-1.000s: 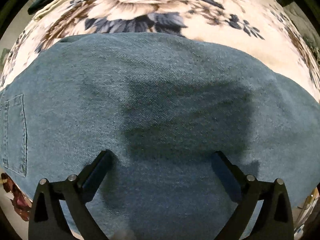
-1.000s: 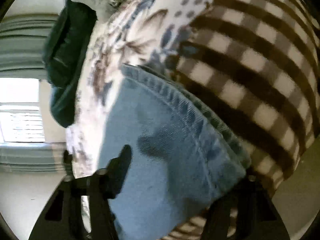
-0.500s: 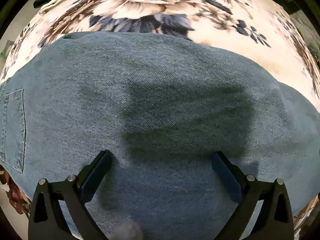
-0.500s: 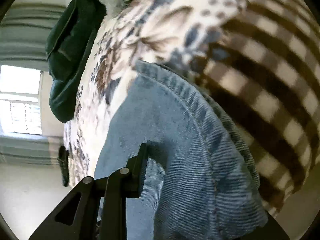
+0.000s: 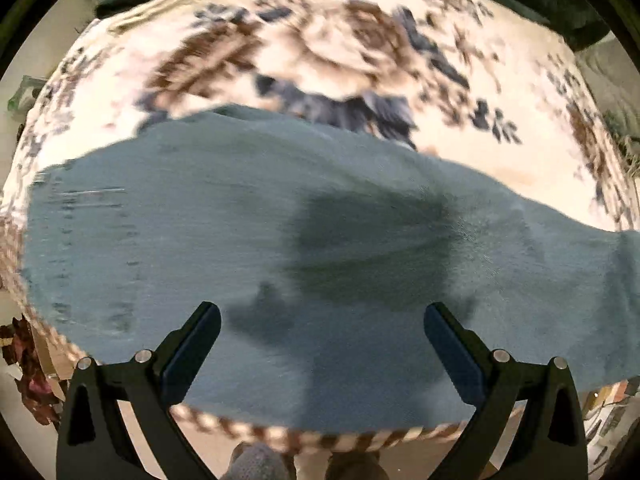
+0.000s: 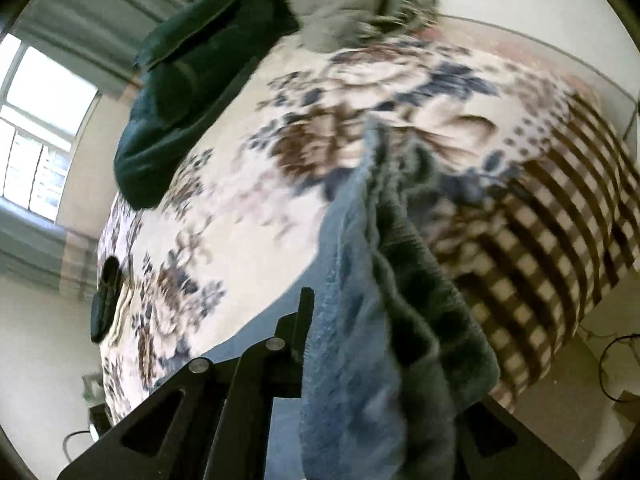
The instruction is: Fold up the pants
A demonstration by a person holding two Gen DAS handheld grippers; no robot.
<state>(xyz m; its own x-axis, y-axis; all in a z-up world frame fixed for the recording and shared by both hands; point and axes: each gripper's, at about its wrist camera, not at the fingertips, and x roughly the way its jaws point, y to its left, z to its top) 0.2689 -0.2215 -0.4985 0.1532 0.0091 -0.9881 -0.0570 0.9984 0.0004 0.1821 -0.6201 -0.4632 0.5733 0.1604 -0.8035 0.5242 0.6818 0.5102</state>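
Now that the right gripper (image 6: 360, 360) has clamped the hem of the jeans (image 5: 280, 240) and lifted it off the bed (image 5: 360, 40), the fold can begin, while the left gripper (image 5: 320, 344) hangs open above the denim.

Blue denim pants (image 5: 248, 248) spread flat across floral bedspread; one end bunched, lifted off bed.

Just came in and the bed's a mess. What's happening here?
A person is folding denim pants on a floral blanket. The right tool has clamped one end of the pants and holds it raised off the bed. The left tool hovers open above the flat part, touching nothing.
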